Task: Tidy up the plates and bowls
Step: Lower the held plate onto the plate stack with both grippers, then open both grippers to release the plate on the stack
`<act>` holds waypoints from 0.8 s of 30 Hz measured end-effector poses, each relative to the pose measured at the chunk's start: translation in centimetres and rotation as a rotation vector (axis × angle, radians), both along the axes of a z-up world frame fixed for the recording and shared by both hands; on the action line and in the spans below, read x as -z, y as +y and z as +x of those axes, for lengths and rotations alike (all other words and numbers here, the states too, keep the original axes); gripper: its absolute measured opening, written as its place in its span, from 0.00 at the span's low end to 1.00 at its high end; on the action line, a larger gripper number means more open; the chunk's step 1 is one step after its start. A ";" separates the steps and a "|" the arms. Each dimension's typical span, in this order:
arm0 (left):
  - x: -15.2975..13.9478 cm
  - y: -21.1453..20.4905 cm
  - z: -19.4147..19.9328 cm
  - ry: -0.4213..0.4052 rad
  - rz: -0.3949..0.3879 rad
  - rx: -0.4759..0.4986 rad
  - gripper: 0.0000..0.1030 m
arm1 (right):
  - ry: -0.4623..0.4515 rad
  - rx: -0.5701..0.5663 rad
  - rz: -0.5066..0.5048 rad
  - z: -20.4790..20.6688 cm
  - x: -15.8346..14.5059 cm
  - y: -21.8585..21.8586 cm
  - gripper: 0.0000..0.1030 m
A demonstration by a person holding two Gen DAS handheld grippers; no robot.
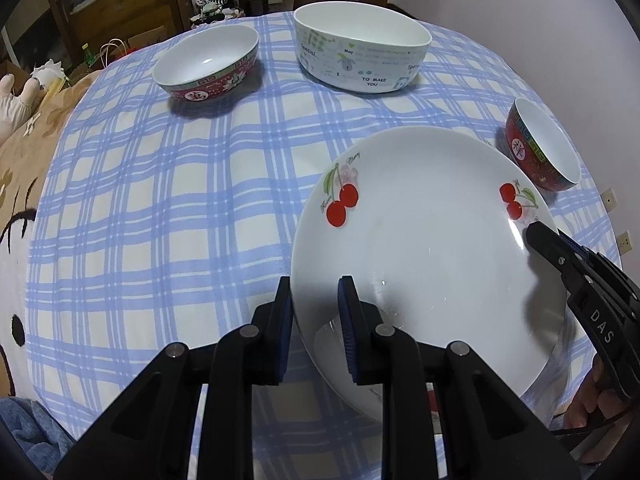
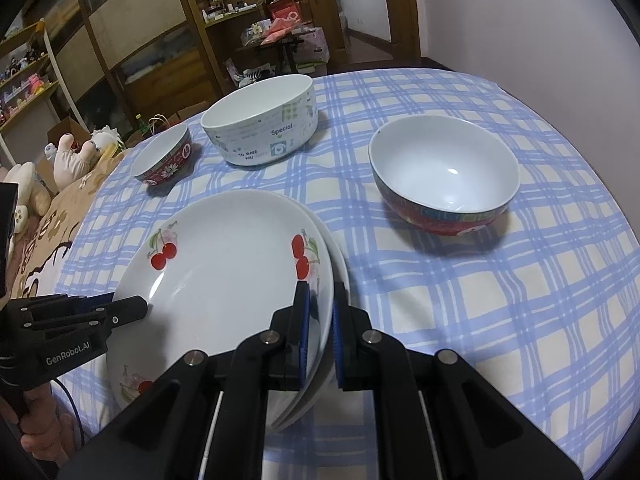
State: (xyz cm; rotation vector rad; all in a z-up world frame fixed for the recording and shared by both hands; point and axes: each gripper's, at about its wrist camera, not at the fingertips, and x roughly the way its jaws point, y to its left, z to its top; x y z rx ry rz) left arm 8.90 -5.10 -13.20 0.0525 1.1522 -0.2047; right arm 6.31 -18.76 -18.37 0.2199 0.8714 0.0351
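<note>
Resting on the blue-and-cream checked cloth of the table (image 2: 500,320), a glossy white cherry plate (image 2: 224,264) is lying on a second white plate (image 2: 340,264) whose rim is showing at its right. The left hand-held gripper (image 1: 316,308) is clamping the cherry plate's near-left rim between blue ribbed pads; the right hand-held gripper (image 2: 318,308) is pinching the opposite rim. Beyond are standing a tall straight-walled printed bowl (image 1: 360,56) and two round red-patterned bowls (image 1: 208,66) (image 2: 444,172), all smooth white inside.
</note>
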 end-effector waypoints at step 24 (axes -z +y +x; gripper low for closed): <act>-0.3 0.6 0.3 0.008 0.007 -0.042 0.21 | -0.002 -0.009 -0.012 0.0 -0.1 0.1 0.14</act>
